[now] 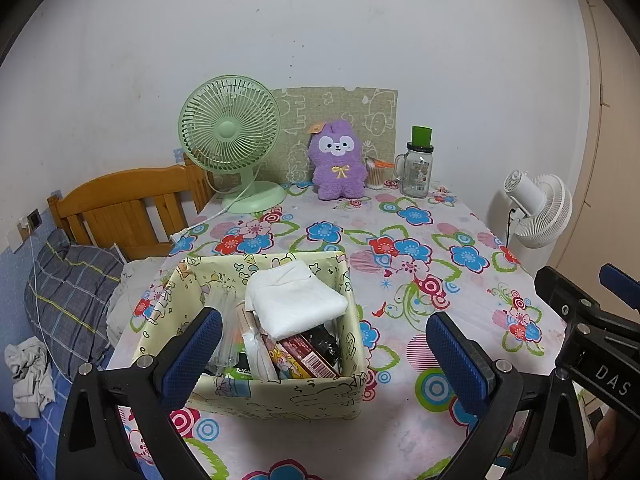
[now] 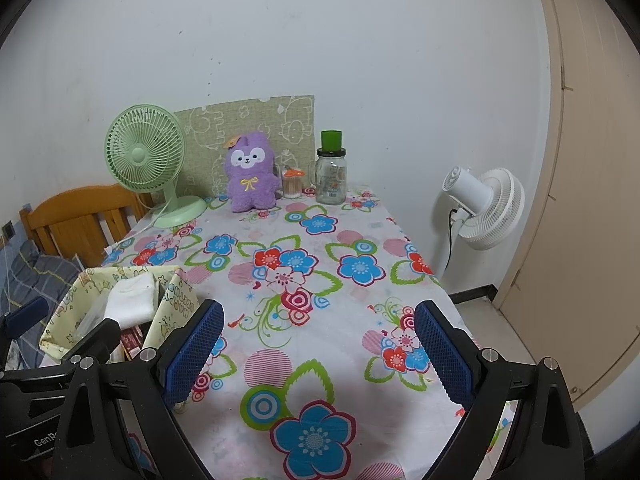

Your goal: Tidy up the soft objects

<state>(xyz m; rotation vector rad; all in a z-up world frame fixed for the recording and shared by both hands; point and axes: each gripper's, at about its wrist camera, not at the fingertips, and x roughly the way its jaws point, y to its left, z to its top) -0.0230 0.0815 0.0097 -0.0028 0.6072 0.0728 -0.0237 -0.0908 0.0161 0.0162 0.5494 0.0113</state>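
Note:
A purple plush toy (image 1: 338, 160) stands upright at the far edge of the flowered table (image 1: 408, 264), against a green patterned board; it also shows in the right wrist view (image 2: 251, 172). A pale yellow fabric box (image 1: 280, 396) sits near the front left, holding a folded white cloth (image 1: 294, 300) on top of packets. The box also shows in the right wrist view (image 2: 176, 304). My left gripper (image 1: 324, 344) is open and empty, just in front of the box. My right gripper (image 2: 320, 344) is open and empty over the bare tablecloth (image 2: 312, 280), to the right of the box.
A green desk fan (image 1: 230, 140) stands at the back left. A glass jar with a green cup on top (image 1: 418, 170) and a cotton swab holder (image 1: 375, 176) stand right of the plush. A white floor fan (image 2: 486, 208) stands beyond the table's right edge. A bed (image 1: 64, 280) lies to the left.

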